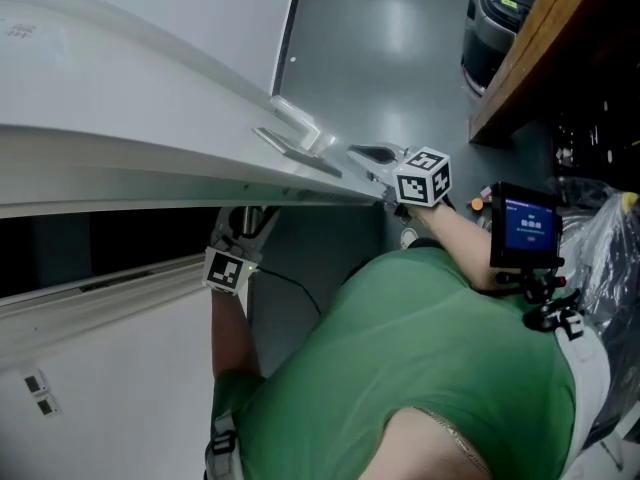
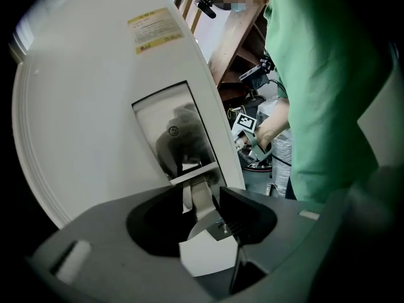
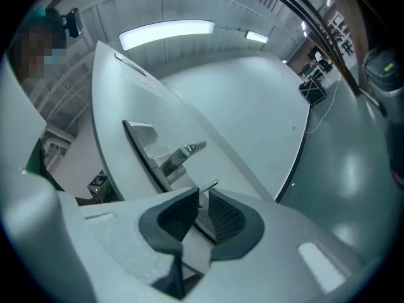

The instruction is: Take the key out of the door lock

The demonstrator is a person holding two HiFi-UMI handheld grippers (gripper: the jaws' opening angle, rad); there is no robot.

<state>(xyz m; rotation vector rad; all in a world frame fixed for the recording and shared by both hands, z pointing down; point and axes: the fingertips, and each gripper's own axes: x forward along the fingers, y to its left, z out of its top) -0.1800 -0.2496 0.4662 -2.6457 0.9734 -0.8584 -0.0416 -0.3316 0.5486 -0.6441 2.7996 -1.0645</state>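
Key in the lock, a gripper on each face of the door [image 1: 140, 78].
Your left gripper [image 2: 202, 210] held the door lever [image 2: 201, 194], jaws wide around it. Your right gripper [image 3: 201, 201] stood on the opposite face, jaws narrowly parted and not clamped. The key [image 3: 210, 185] sat just at their tips, projecting from the lock plate [image 3: 142, 153].

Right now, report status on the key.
Left gripper around inside handle, grip unclear. Right gripper open, tips at key. Key still in lock plate. Outside handle close beside it.
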